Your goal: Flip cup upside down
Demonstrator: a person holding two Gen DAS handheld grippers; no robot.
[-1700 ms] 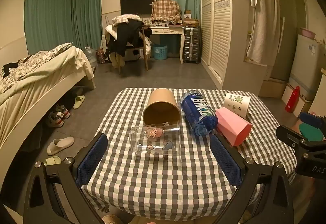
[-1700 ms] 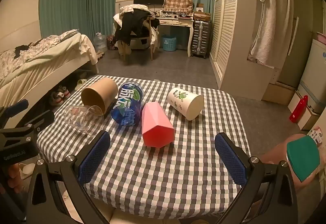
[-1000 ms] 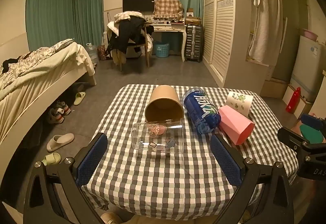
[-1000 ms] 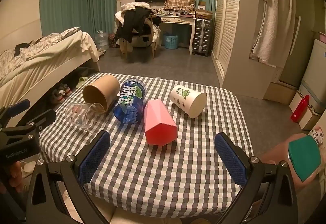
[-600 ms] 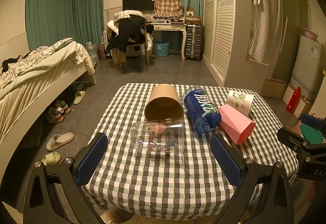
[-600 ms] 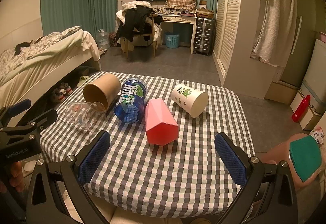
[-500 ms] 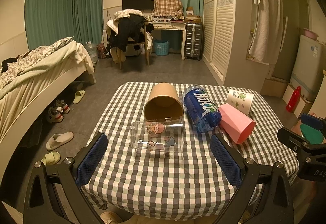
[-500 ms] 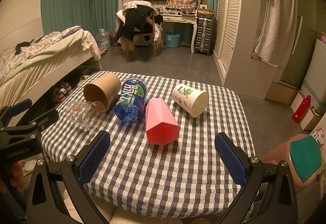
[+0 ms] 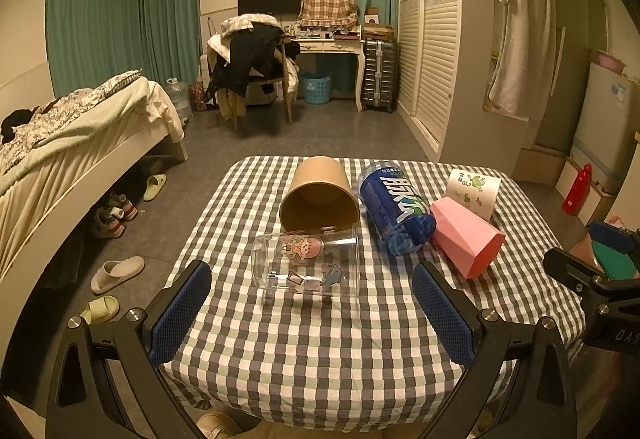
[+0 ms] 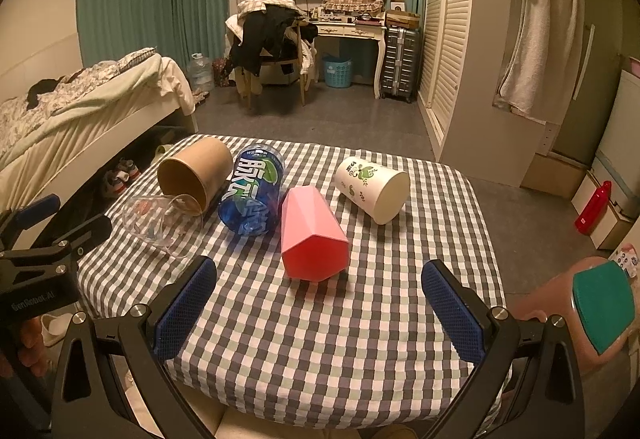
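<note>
- Compared with the earlier pictures, almost nothing is being changed: both views are only being shifted a little, and the five cups are lying where they were lying.
- All cups are being seen on their sides on the checked table [image 9: 320, 351]; none is being stood mouth down yet, so the task is being judged as not begun.
- The left gripper [image 9: 312, 303] is being held with its fingers wide apart and empty, just on the near side of the clear cup [image 9: 306, 265]. This cup is lying crosswise between the lines of the two fingers, not touched by them.
- The right gripper [image 10: 318, 297] is also being held spread and empty, and the pink cup [image 10: 312, 235] is lying just beyond it, between the finger lines, with its mouth towards the near side.
- Which cup is meant cannot be told; these two are the nearest.
- A risk is being seen in the clear cup: it is round and smooth, so it may be rolled away if only one finger is touching it first.
- The brown paper cup [image 9: 320, 195] is touching the clear cup on the far side, and the blue cup [image 9: 396, 211] is lying just right of it, so neighbours may be pushed.
- Thin walls may be crushed if too much force is being used.
</note>
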